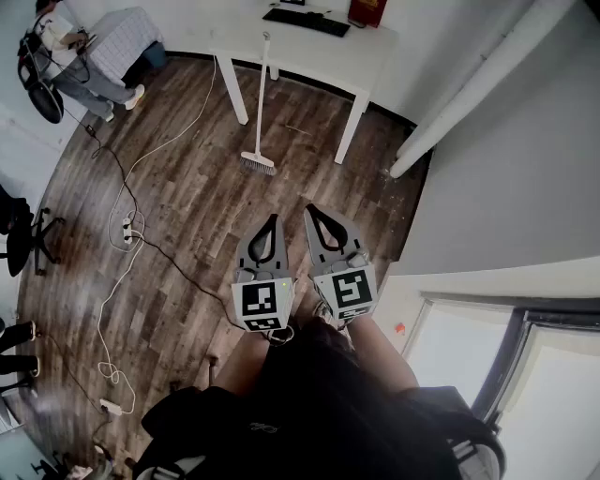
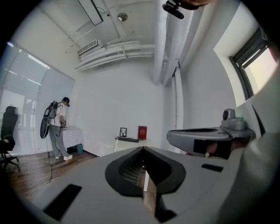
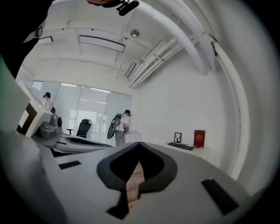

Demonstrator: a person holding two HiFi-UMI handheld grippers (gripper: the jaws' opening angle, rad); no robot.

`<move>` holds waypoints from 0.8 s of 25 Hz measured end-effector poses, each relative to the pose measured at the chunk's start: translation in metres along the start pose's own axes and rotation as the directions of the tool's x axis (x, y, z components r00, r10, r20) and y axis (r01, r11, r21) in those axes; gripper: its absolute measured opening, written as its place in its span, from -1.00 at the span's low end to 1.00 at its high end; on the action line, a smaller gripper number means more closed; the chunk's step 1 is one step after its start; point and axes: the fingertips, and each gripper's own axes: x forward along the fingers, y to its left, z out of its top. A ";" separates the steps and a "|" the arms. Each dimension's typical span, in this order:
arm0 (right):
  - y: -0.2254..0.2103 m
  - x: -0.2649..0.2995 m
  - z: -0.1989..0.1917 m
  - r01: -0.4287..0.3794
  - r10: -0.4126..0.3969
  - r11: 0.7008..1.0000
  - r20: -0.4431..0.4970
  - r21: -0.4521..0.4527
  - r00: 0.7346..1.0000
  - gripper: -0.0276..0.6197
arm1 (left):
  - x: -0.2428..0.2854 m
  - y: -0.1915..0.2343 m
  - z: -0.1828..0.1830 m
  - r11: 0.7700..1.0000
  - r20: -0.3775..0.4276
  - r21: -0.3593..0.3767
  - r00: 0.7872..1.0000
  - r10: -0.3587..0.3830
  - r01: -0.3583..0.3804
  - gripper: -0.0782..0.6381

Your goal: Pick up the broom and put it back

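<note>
In the head view the broom (image 1: 262, 103) stands upright against the front edge of the white table (image 1: 375, 56), its pale bristle head (image 1: 258, 164) on the wood floor. Both grippers are held side by side well short of it, pointing toward it. My left gripper (image 1: 275, 218) is shut with nothing in it, and my right gripper (image 1: 308, 209) is also shut and empty. In the left gripper view the left gripper (image 2: 142, 149) has its jaws meeting at the tip. The right gripper (image 3: 139, 143) looks the same in its own view.
A keyboard (image 1: 306, 21) and a red box (image 1: 367, 11) lie on the table. White cables and a power strip (image 1: 127, 230) trail over the floor at left. A person (image 1: 84, 70) stands by a small table at far left. A white pipe (image 1: 469, 94) slants down at right.
</note>
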 end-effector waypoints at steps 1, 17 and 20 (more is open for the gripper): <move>0.002 0.002 0.001 -0.004 0.004 1.000 0.005 -0.003 1.000 -0.85 | -0.001 0.002 0.000 1.000 0.003 0.001 1.000 0.002 -0.002 -0.78; 0.055 0.041 0.016 -0.044 0.043 0.999 0.065 0.012 0.997 -0.84 | -0.027 0.065 0.007 0.999 0.010 0.035 1.000 0.007 -0.007 -0.78; 0.060 0.050 0.012 -0.027 0.025 0.999 0.064 0.021 0.998 -0.85 | -0.027 0.078 0.001 0.999 0.004 0.035 1.000 0.010 -0.010 -0.78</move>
